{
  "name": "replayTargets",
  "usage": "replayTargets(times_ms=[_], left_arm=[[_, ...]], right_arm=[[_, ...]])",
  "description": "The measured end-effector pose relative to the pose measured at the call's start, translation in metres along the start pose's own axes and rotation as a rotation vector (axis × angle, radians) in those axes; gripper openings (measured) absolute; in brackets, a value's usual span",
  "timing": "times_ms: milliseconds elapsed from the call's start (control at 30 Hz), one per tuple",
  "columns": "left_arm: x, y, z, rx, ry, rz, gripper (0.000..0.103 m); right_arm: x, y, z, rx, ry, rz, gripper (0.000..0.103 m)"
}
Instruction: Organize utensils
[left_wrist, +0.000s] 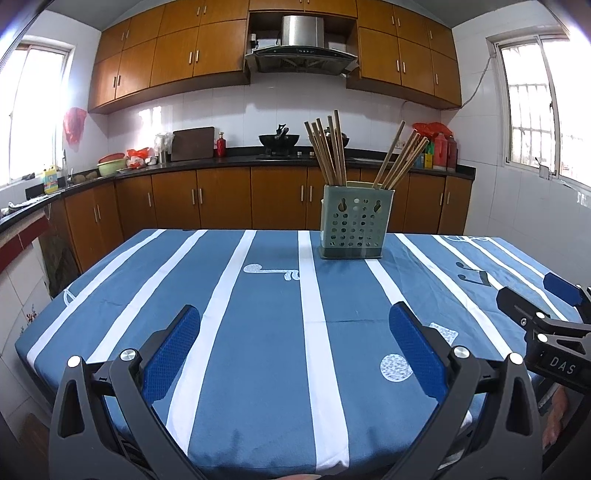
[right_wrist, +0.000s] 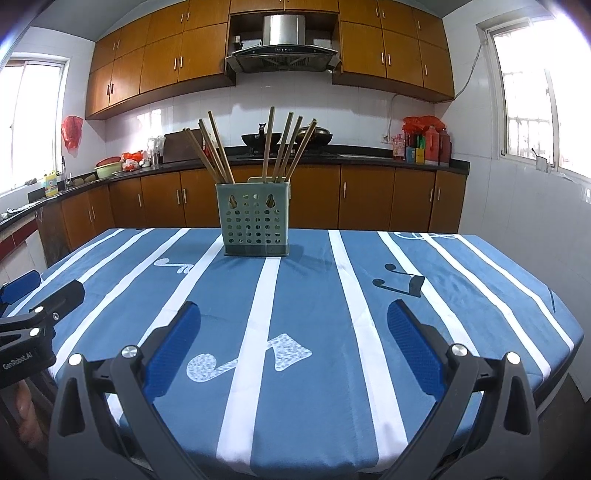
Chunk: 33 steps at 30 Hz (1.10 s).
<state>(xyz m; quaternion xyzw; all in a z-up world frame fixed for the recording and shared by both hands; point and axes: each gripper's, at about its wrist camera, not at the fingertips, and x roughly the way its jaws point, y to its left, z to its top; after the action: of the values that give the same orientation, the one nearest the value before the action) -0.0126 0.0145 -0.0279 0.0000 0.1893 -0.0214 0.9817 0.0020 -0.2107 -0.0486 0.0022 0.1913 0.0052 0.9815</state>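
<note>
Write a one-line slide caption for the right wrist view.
Open right tool faces a green holder of chopsticks on the striped blue tablecloth.

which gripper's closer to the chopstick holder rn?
Too close to call; perhaps right. The chopstick holder sits ahead and slightly left of the right gripper, and ahead and right of the left gripper. Both hang over the table's near end, jaws open and empty.

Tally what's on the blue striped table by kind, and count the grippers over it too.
Holder: 1
Chopstick bunches in it: 2, left bunch and right bunch; single sticks overlap too much to count
Grippers: 2, left and right, both open and empty
Total: 5
</note>
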Motion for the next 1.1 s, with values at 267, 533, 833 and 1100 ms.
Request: replayTargets(times_ms=[267,533,833,1100], left_arm=[[0.0018,-0.001,-0.0009,0.001,0.003,-0.003,0.101],[0.0017,-0.0015,-0.0007,0.001,0.004,-0.003,0.101],[0.0017,-0.0025,-0.001,0.002,0.004,-0.003,0.101],[0.0029,-0.003,-0.0018,0.002,0.006,-0.005,0.101]], right_arm=[[0.0009,-0.0008,-0.0011,0.004,0.004,0.001,0.099],[0.0009,-0.0007,-0.001,0.005,0.004,0.001,0.099],[0.0008,-0.0005,-0.0008,0.005,0.004,0.001,0.099],[0.0018,-0.0004,-0.0004,0.007,0.005,0.001,0.099]])
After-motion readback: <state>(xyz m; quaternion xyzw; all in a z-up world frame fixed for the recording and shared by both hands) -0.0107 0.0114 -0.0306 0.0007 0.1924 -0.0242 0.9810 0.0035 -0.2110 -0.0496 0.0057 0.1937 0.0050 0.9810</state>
